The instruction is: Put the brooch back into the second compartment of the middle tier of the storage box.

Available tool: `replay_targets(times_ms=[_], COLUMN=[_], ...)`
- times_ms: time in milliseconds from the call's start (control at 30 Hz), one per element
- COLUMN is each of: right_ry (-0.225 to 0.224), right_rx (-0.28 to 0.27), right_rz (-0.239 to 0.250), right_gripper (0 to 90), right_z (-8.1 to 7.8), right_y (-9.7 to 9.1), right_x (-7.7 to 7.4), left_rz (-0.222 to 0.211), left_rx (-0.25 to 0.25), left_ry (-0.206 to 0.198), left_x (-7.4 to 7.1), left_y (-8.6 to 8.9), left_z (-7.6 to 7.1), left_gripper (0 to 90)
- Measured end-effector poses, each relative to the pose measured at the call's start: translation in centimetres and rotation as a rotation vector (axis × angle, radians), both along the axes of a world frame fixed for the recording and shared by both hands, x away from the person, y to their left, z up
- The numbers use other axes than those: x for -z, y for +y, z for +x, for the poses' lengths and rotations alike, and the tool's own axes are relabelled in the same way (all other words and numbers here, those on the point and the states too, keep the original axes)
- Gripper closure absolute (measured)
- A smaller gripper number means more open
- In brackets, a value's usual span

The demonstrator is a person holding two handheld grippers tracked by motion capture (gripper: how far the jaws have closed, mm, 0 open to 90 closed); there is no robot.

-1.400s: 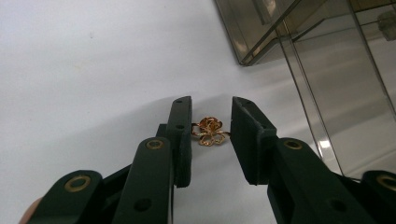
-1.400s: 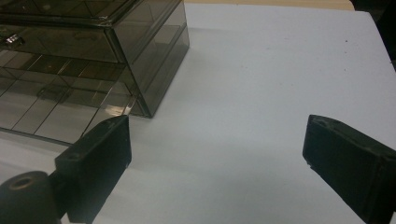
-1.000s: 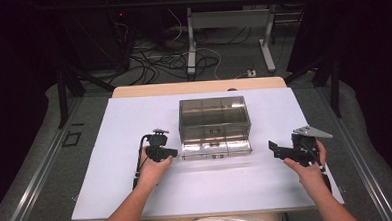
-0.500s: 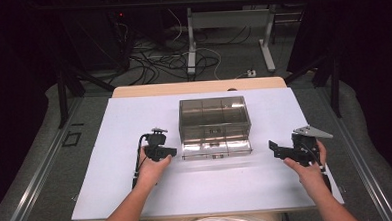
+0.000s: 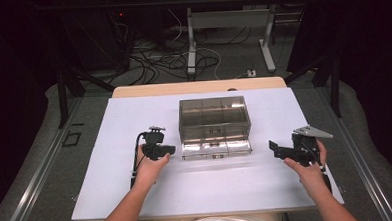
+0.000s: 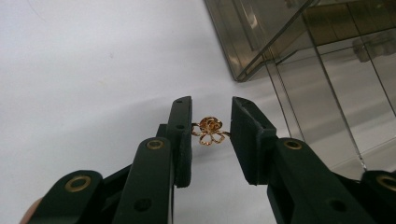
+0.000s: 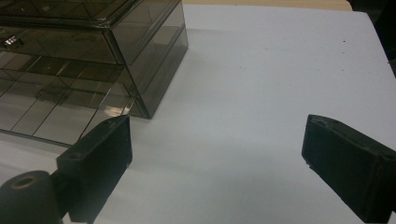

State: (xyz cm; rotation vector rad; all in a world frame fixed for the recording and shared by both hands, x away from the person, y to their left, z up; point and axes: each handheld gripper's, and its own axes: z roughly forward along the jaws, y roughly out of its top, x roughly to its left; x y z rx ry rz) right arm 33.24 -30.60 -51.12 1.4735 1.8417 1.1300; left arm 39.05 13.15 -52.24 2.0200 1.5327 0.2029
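Gold flower charm [image 6: 209, 130] sits pinched between the left tongs [image 6: 211, 140], low centre of that view, with the smoky box [image 5: 214, 120] up and right. Right tongs [image 7: 217, 163] spread empty over the white table [image 5: 134, 113].

White tabletop [image 5: 115, 144], tangled floor cables [image 5: 157, 62], far table legs [image 5: 191, 40]

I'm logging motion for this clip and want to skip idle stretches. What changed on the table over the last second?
Nothing visibly changed. The left gripper is still beside the smoky clear box, its jaws still part-closed around a small gold flower-shaped piece; the right gripper still hovers open to the right of the box, holding nothing. The box's drawer tray remains pulled out at the front.
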Motion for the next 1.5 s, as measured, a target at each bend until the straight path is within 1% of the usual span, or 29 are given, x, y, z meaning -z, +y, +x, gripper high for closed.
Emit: replay_targets(times_ms=[100, 200, 233, 267, 433, 533, 800, 1000, 1500], right_ry=[0.006, 0.0, 0.004, 0.003, -0.004, -0.001, -0.001, -0.002, -0.003], right_rx=[0.007, 0.003, 0.007, 0.007, 0.006, 0.004, 0.003, 0.002, 0.005], right_rz=[0.0, -0.001, -0.008, -0.008, -0.007, -0.004, -0.004, -0.008, -0.002], right_gripper=[8.0, 8.0, 8.0, 8.1, 8.0, 8.0, 8.1, 8.1, 8.1], right_z=[-0.1, 0.0, 0.0, 0.0, 0.0, 0.0, 0.0, 0.0, 0.0], right_y=[0.0, 0.0, 0.0, 0.0, -0.1, -0.1, -0.1, -0.1, -0.1], right_x=[-0.1, 0.0, -0.1, -0.1, 0.0, -0.1, 0.0, 0.0, 0.0], left_rz=[-0.003, -0.009, -0.008, -0.015, -0.017, -0.027, -0.037, -0.042, -0.069], left_rx=[-0.006, -0.014, -0.014, -0.015, -0.012, -0.01, 0.006, 0.012, 0.027], left_ry=[-0.008, -0.016, -0.022, -0.024, -0.037, -0.043, -0.075, -0.111, -0.17], left_x=[-0.3, -0.6, -0.6, -0.7, -1.2, -1.5, -2.2, -2.7, -3.4], left_y=[0.1, 0.2, 0.2, 0.2, 0.5, 0.6, 0.7, 0.5, 0.2], left_z=[-0.2, -0.3, -0.3, -0.4, -0.6, -0.8, -1.2, -1.5, -2.3], left_gripper=[69.4, 69.4, 69.4, 69.4, 69.4, 69.4, 69.4, 69.4, 69.5])
